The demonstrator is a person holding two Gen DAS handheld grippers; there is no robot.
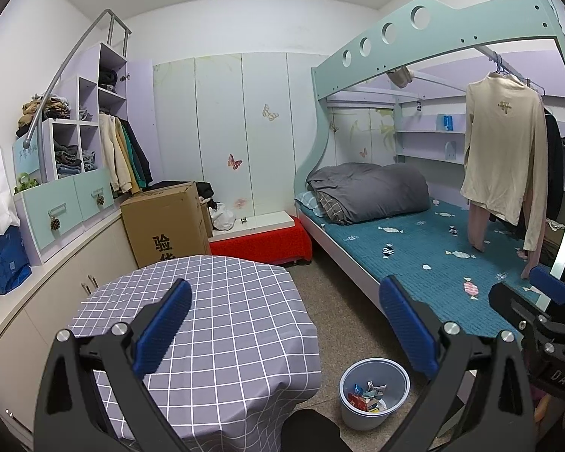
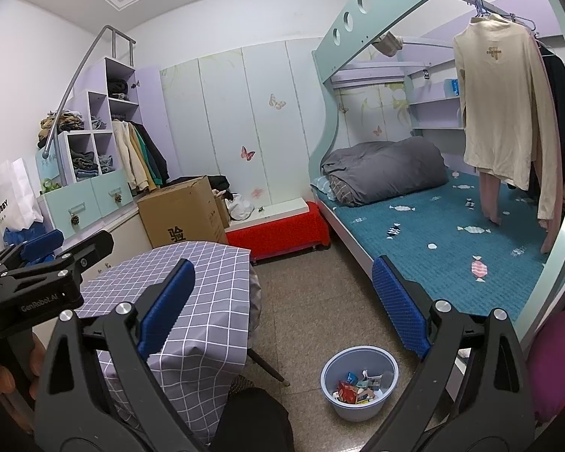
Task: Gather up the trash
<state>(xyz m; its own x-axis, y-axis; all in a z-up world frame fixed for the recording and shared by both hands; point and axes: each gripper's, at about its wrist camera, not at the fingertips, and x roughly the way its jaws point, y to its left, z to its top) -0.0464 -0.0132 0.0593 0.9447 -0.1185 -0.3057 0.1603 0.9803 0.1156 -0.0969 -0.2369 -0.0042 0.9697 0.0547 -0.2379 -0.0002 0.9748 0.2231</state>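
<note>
A light blue waste bin (image 1: pixel 384 371) stands on the floor between the table and the bed, with colourful wrappers (image 1: pixel 369 397) inside it. In the right wrist view the same bin (image 2: pixel 380 358) holds those wrappers (image 2: pixel 358 386). My left gripper (image 1: pixel 286 324) is open and empty, held above the edge of the table with the grey checked cloth (image 1: pixel 214 301). My right gripper (image 2: pixel 282 309) is also open and empty, above the floor near the bin. Each gripper shows at the edge of the other's view: right gripper (image 1: pixel 527 292), left gripper (image 2: pixel 75 241). No loose trash shows on the tablecloth (image 2: pixel 207 282).
A bunk bed with a teal mattress (image 1: pixel 433 256) and a grey duvet (image 1: pixel 369 192) fills the right side, with clothes hanging (image 1: pixel 504 150) over it. A cardboard box (image 1: pixel 165 222) and a red-covered bench (image 1: pixel 263 243) stand behind the table. Cabinets (image 1: pixel 56 263) line the left wall.
</note>
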